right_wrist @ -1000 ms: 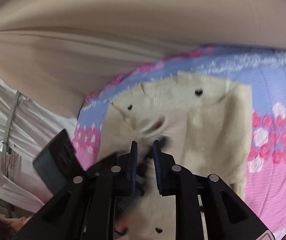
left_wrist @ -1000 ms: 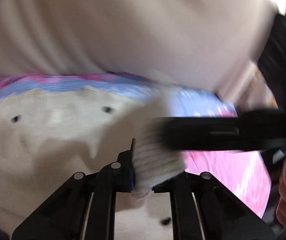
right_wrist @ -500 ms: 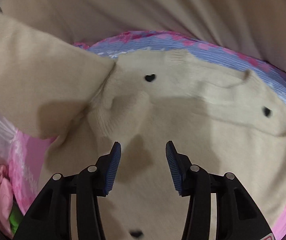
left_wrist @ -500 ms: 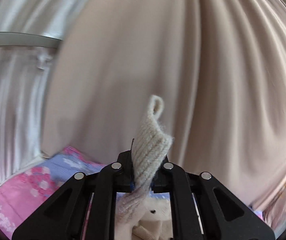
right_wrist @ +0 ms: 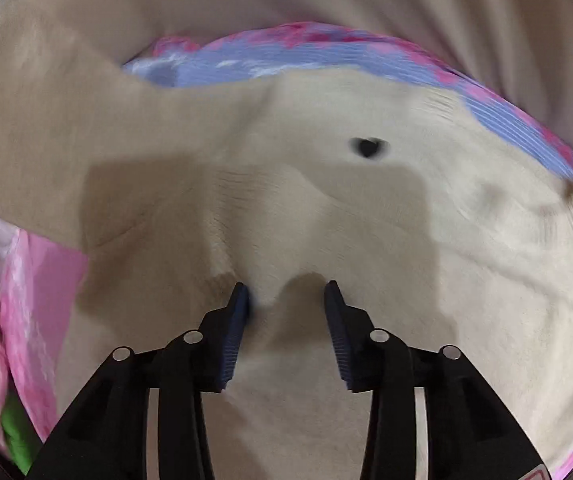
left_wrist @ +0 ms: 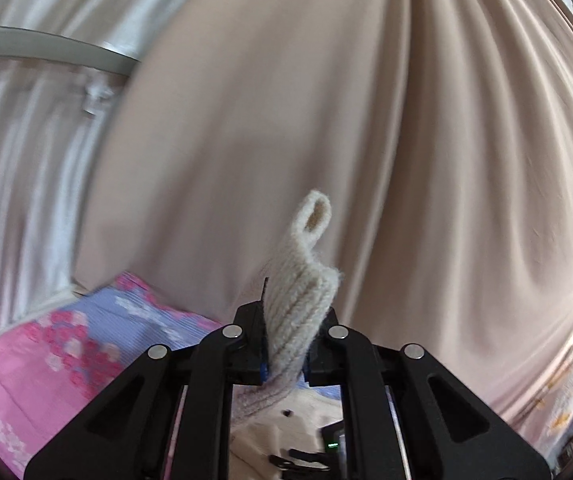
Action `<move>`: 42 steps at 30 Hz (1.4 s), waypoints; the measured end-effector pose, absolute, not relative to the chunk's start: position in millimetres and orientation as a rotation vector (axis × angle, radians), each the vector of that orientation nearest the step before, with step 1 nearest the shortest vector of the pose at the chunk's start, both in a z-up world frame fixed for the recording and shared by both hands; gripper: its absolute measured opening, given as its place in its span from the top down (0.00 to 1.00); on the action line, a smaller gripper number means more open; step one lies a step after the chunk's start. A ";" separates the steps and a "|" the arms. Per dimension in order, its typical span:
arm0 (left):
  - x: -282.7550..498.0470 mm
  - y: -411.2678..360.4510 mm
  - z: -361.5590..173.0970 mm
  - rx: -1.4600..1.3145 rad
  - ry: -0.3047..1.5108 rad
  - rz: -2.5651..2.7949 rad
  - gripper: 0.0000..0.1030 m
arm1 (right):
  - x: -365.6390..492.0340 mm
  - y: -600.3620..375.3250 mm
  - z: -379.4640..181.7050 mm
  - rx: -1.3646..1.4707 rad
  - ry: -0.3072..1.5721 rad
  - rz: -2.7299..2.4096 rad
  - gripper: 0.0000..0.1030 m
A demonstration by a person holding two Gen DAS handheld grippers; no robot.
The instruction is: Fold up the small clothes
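Observation:
A small cream knit sweater (right_wrist: 366, 216) with little black hearts lies spread on a pink and lavender floral sheet (right_wrist: 286, 60). My left gripper (left_wrist: 284, 344) is shut on the sweater's ribbed cuff (left_wrist: 302, 296) and holds it up, with the cuff end sticking out past the fingertips. The sleeve (right_wrist: 46, 140) runs up and left in the right wrist view. My right gripper (right_wrist: 286, 292) is open and empty, its fingertips right at the sweater's body near the shoulder.
A beige curtain (left_wrist: 326, 120) hangs close behind the bed, with a whitish curtain and a grey rail (left_wrist: 46, 52) to the left. Pink cloth and something green (right_wrist: 14, 432) lie at the bed's left edge.
My left gripper has lifted the cuff up off the bed and tilted toward the curtain. My right gripper opened and moved down close over the sweater's body.

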State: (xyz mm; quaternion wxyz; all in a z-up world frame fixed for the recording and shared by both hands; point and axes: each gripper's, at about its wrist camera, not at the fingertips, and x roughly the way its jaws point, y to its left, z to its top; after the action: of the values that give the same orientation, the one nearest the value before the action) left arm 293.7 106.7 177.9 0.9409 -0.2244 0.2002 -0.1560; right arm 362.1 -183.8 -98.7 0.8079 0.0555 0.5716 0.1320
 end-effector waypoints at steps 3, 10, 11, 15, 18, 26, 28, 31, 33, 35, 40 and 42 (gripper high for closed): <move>289.5 72.1 180.5 -0.426 0.430 -0.412 0.90 | 326.6 -238.6 -82.4 0.231 1.139 0.157 0.68; 289.1 1.7 174.0 -0.391 0.494 -0.582 0.90 | 218.4 -419.0 -113.4 0.416 1.107 -0.281 1.00; 288.4 -9.4 172.2 -0.383 0.504 -0.602 0.90 | 209.3 -431.7 -112.0 0.445 1.120 -0.311 1.00; 285.0 -44.7 164.2 -0.357 0.539 -0.664 0.89 | 209.7 -405.0 -89.9 0.284 1.118 -0.319 0.89; 285.0 -66.2 154.7 -0.342 0.574 -0.697 0.89 | 211.1 -409.0 -106.0 0.235 1.186 -0.359 0.88; 255.9 -185.7 111.7 -0.217 0.695 -0.894 0.60 | 180.3 -445.3 -45.6 0.482 1.011 -0.326 0.72; 245.4 -220.5 69.6 -0.162 0.759 -0.904 0.42 | 171.6 -449.4 -41.0 0.516 1.004 -0.309 0.67; 235.8 -233.4 8.7 -0.125 0.880 -0.820 0.43 | 141.8 -469.4 -33.9 0.654 0.990 -0.242 0.66; 231.4 -217.8 -20.9 -0.135 0.967 -0.758 0.43 | 140.9 -471.3 -34.9 0.718 0.978 -0.209 0.65; 226.8 -194.2 -32.6 -0.117 0.979 -0.699 0.43 | 153.3 -462.8 -40.0 0.687 1.008 -0.188 0.62; 221.4 -131.4 -42.5 -0.039 0.988 -0.552 0.42 | 197.6 -434.9 -83.6 0.539 1.167 -0.211 0.55; 222.4 -106.2 -41.6 -0.063 0.993 -0.502 0.41 | 206.3 -420.3 -96.9 0.446 1.210 -0.270 0.78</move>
State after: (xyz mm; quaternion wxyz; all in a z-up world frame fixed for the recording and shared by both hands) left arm 222.4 -106.2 -41.6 0.8486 -0.0298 0.4714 -0.2383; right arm 206.3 -420.3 -96.9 0.7907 0.2071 0.5624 -0.1254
